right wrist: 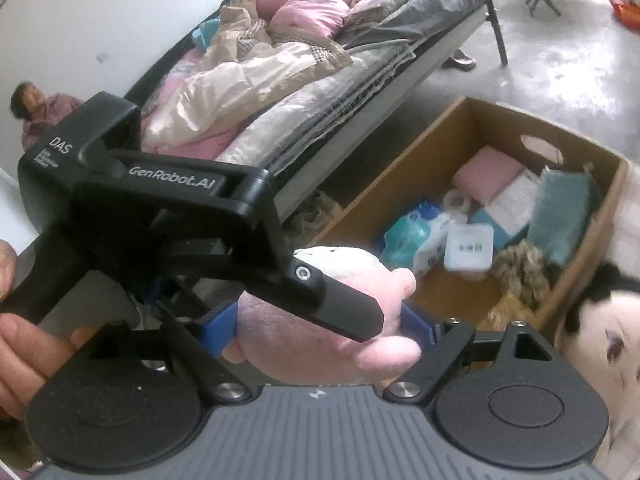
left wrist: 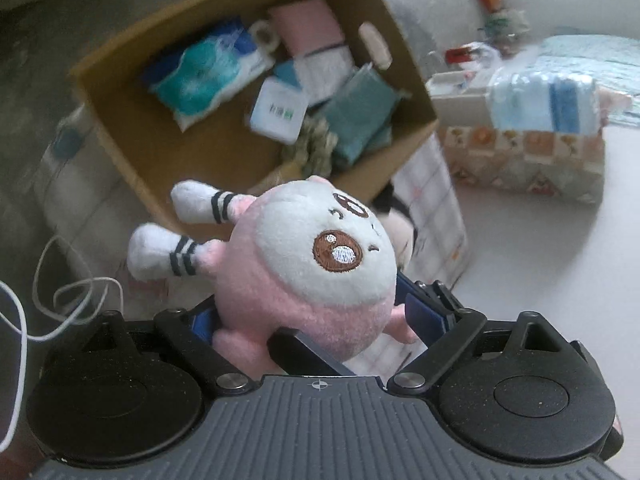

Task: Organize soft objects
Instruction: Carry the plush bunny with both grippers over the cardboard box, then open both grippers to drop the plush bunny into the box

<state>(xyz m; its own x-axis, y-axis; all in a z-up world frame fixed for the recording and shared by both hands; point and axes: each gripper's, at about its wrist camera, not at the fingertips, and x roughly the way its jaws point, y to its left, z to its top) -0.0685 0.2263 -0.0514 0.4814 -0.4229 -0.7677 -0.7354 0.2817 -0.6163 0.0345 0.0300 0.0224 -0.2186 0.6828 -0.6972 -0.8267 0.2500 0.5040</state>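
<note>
While the round pink-and-white plush toy with embroidered brown eyes sat squeezed between both pairs of tongs, it hung in the air just short of the open brown cardboard box. Its two white feet with dark stripes stuck out toward the box's near wall. The left gripper stood spread wide, its blue pads pressed against the toy's pink lower body on either side. The right gripper was likewise spread wide around the same pink body (seen from the right wrist camera, the black finger of the left gripper crossed in front of it). A person's hand gripped the left tool's handle at the left edge of that view.

Inside the box lay a teal plastic pack, a small white square packet with green print, a folded pink cloth, a folded teal towel leaning on the far wall, and a roll of tape. Just beside the box a black-and-white plush animal rested. Beyond the box stood a metal-framed bed heaped with pink and grey quilts, on a grey concrete floor.
</note>
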